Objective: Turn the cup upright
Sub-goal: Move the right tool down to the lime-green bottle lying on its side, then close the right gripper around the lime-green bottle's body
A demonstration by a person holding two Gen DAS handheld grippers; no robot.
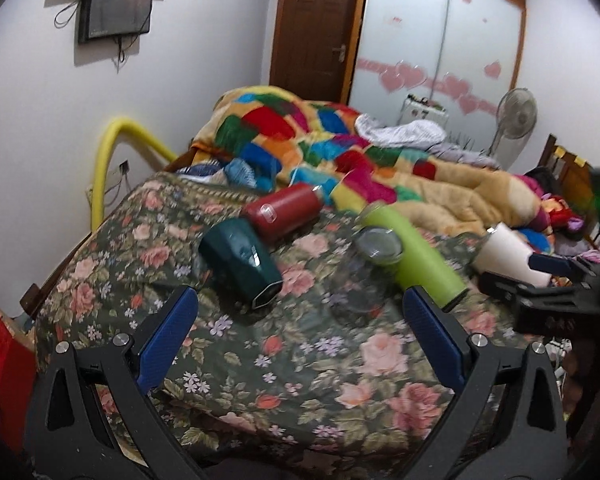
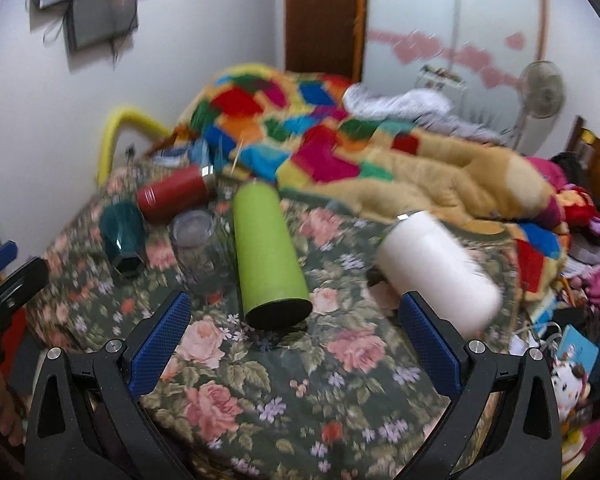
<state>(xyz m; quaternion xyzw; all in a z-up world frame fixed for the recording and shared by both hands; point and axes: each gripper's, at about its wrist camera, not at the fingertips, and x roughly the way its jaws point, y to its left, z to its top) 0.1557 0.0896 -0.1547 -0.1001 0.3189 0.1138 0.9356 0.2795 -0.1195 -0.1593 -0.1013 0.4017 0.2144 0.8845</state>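
Note:
Several cups lie on their sides on the floral bedspread point(image 1: 300, 360). A dark green faceted cup point(image 1: 240, 268) lies ahead of my left gripper point(image 1: 300, 304), which is open and empty. A red bottle point(image 1: 282, 212), a clear glass point(image 1: 364, 272), a lime green tumbler point(image 1: 412, 252) and a white cup point(image 1: 508, 256) lie further along. In the right wrist view my right gripper point(image 2: 296, 308) is open and empty, just short of the lime tumbler's base point(image 2: 268, 252). The white cup point(image 2: 436, 268) lies by its right finger. The glass point(image 2: 200, 248), green cup point(image 2: 122, 238) and red bottle point(image 2: 172, 194) lie left.
A colourful patchwork blanket point(image 1: 340, 148) is heaped behind the cups. A yellow padded rail point(image 1: 108, 156) runs along the bed's left edge. A fan point(image 1: 514, 120) stands at the right and clutter point(image 2: 572, 360) lies beside the bed. The right gripper shows at the left view's right edge point(image 1: 548, 280).

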